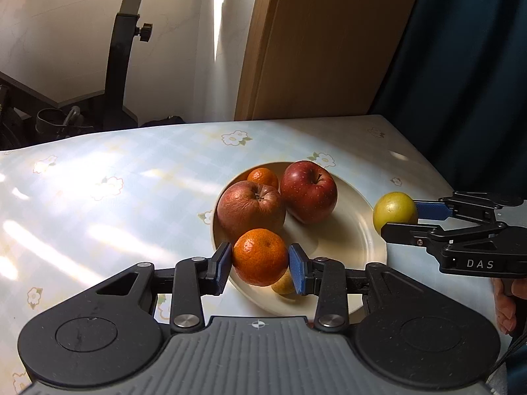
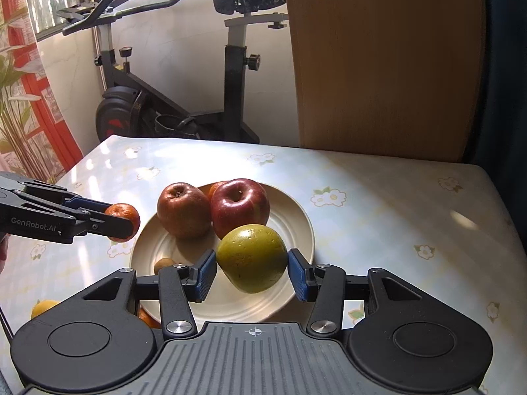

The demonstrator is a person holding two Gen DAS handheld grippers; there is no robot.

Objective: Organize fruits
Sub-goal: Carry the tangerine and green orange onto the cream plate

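Observation:
My left gripper (image 1: 260,258) is shut on an orange tangerine (image 1: 260,250), held just above the near rim of a cream plate (image 1: 362,230). On the plate lie two red apples (image 1: 252,209) (image 1: 311,191), a second tangerine (image 1: 263,177) behind them and a small yellow-brown fruit (image 1: 285,284) at the near rim. My right gripper (image 2: 252,263) is shut on a green-yellow apple (image 2: 252,258) over the plate (image 2: 296,223). In the right wrist view, the left gripper (image 2: 120,217) hangs with its tangerine (image 2: 123,212) left of the plate.
The plate rests on a table with a flowered cloth (image 2: 378,204). A yellow fruit (image 2: 44,307) and an orange one (image 2: 148,319) lie on the cloth at the near left. Behind the table stand an exercise bike (image 2: 230,65), a wooden panel (image 2: 378,65) and a dark curtain (image 1: 461,65).

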